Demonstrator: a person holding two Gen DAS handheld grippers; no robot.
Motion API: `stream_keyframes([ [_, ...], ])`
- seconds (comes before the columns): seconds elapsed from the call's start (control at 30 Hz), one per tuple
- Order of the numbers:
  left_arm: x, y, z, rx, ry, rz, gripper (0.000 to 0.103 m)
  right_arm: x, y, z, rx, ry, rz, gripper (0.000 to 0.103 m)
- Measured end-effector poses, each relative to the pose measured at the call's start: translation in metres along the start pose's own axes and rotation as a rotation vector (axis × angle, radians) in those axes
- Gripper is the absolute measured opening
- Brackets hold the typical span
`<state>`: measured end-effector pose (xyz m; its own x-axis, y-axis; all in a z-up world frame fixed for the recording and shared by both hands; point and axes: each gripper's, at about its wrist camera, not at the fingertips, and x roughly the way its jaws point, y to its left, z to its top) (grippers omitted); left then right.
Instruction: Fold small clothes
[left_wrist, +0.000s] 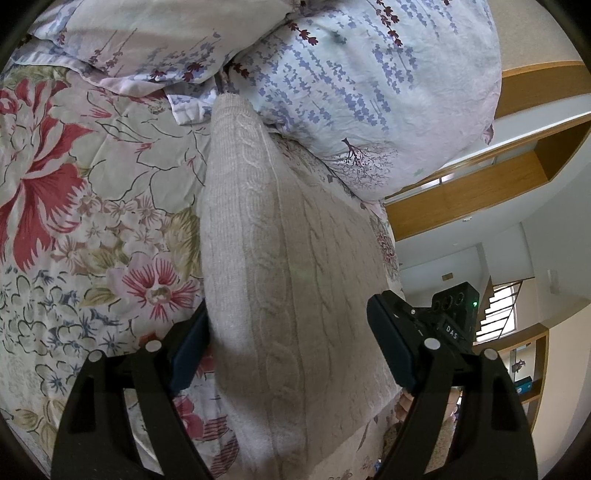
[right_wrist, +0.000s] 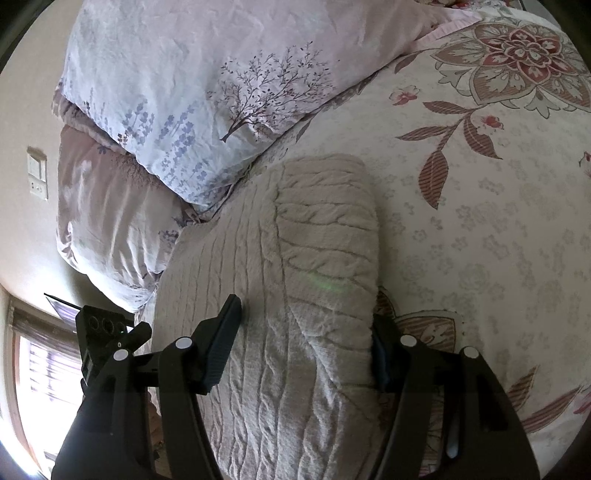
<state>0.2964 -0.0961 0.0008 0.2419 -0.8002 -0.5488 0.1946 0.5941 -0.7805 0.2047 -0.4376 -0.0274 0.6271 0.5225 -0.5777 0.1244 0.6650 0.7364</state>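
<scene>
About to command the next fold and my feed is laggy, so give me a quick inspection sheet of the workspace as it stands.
Surface: floral bedspread, bare beside the garment.
Job's things: beige cable-knit sweater, doubled over, lying on the bedspread.
Clutter: lavender-print pillows touching the sweater's far end.
Grippers: left gripper and right gripper both open, fingers astride the sweater's edges.
Cables: nothing seen.
Surroundings: wall switch, window, wooden shelving, staircase.

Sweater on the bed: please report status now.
Both grippers open, left and right, each straddling the sweater. Sweater on the bedspread, partly folded. Pillow at its far end.
</scene>
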Motion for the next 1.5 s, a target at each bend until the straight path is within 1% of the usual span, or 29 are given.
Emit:
stream_keyframes([
  [0.6, 0.000, 0.000, -0.001, 0.000, -0.009, 0.001, 0.081, 0.001, 0.000, -0.001, -0.009, 0.002, -0.004, 0.063],
  [0.67, 0.000, 0.000, 0.000, 0.000, -0.009, 0.001, 0.081, 0.001, 0.001, -0.001, -0.013, 0.003, -0.006, 0.061],
  [0.7, 0.000, 0.000, -0.001, 0.001, -0.009, 0.001, 0.081, 0.002, 0.001, -0.001, -0.018, 0.006, -0.010, 0.057],
  [0.73, 0.000, 0.000, -0.001, 0.001, -0.010, 0.001, 0.081, 0.003, 0.001, -0.002, -0.019, 0.012, -0.008, 0.050],
  [0.77, 0.000, 0.000, -0.001, 0.001, -0.010, 0.002, 0.080, 0.005, 0.000, -0.002, -0.014, 0.021, 0.002, 0.048],
  [0.83, 0.000, 0.003, -0.001, -0.008, -0.011, 0.007, 0.072, 0.005, 0.000, -0.003, -0.013, 0.021, 0.030, 0.035],
  [0.87, 0.000, 0.006, -0.001, -0.019, -0.012, 0.008, 0.064, 0.005, 0.001, -0.004, -0.018, 0.022, 0.044, 0.033],
  [0.93, -0.002, 0.011, -0.002, -0.037, -0.018, -0.009, 0.056, 0.004, 0.003, -0.005, -0.022, 0.017, 0.053, 0.031],
  [1.0, -0.004, 0.014, -0.002, -0.054, -0.026, -0.029, 0.046, 0.002, 0.005, -0.005, -0.020, 0.012, 0.063, 0.030],
  [1.1, -0.011, 0.014, -0.002, -0.041, -0.035, -0.053, 0.038, -0.003, 0.012, -0.008, -0.022, -0.011, 0.096, 0.029],
  [1.2, -0.024, 0.011, -0.001, -0.017, -0.035, -0.082, 0.036, -0.007, 0.029, -0.011, -0.051, -0.033, 0.117, 0.028],
  [1.23, -0.033, 0.009, -0.002, -0.003, -0.043, -0.080, 0.036, -0.006, 0.035, -0.012, -0.062, -0.035, 0.121, 0.028],
  [1.33, -0.059, 0.013, -0.001, 0.020, -0.072, -0.058, 0.036, 0.008, 0.062, -0.019, -0.118, -0.021, 0.105, 0.027],
  [1.5, -0.110, 0.039, -0.002, 0.004, -0.138, 0.007, 0.036, 0.045, 0.102, -0.033, -0.201, 0.010, 0.106, 0.027],
])
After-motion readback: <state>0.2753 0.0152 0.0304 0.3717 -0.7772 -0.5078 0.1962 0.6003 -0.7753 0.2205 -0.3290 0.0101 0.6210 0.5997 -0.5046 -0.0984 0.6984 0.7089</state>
